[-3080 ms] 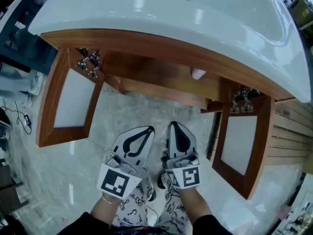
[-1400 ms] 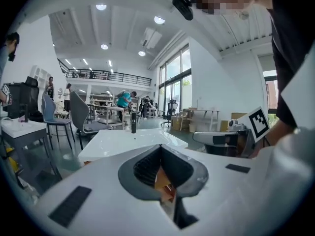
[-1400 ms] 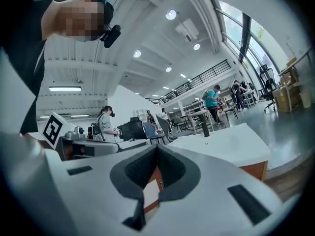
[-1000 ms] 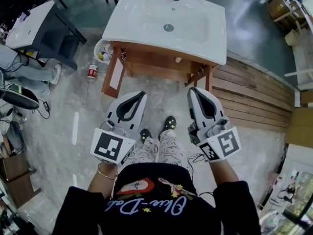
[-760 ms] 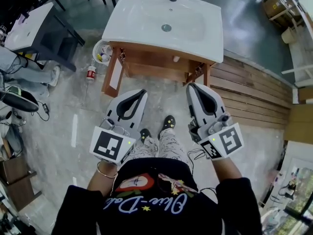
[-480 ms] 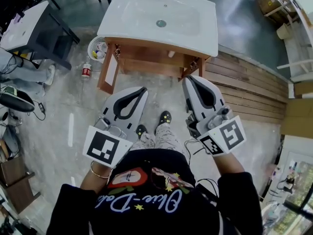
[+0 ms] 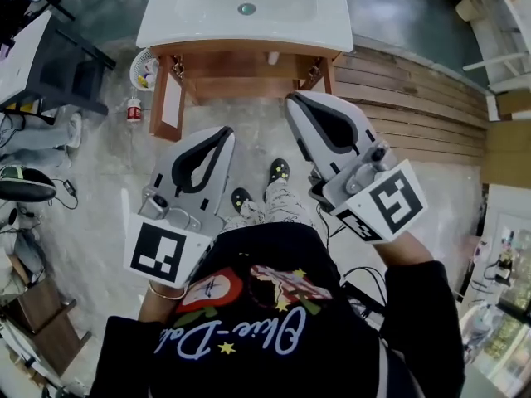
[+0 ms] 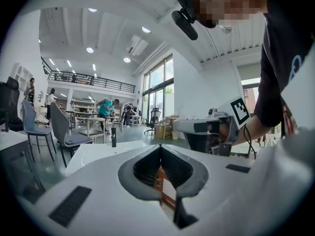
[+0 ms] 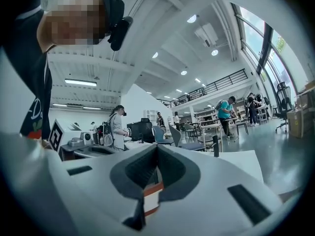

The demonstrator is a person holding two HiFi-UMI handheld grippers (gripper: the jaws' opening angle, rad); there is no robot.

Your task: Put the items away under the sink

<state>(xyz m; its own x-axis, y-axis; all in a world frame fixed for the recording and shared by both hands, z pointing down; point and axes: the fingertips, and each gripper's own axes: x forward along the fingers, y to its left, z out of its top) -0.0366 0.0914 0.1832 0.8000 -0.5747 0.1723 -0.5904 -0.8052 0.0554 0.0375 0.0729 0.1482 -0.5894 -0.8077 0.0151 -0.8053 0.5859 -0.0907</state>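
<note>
Sink farther off than before; left hand-held gripper and right hand-held gripper higher, both closed, empty.

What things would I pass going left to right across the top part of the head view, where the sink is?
dark table → small red bottle on the floor → open cabinet door → sink drain → wooden slat floor
</note>
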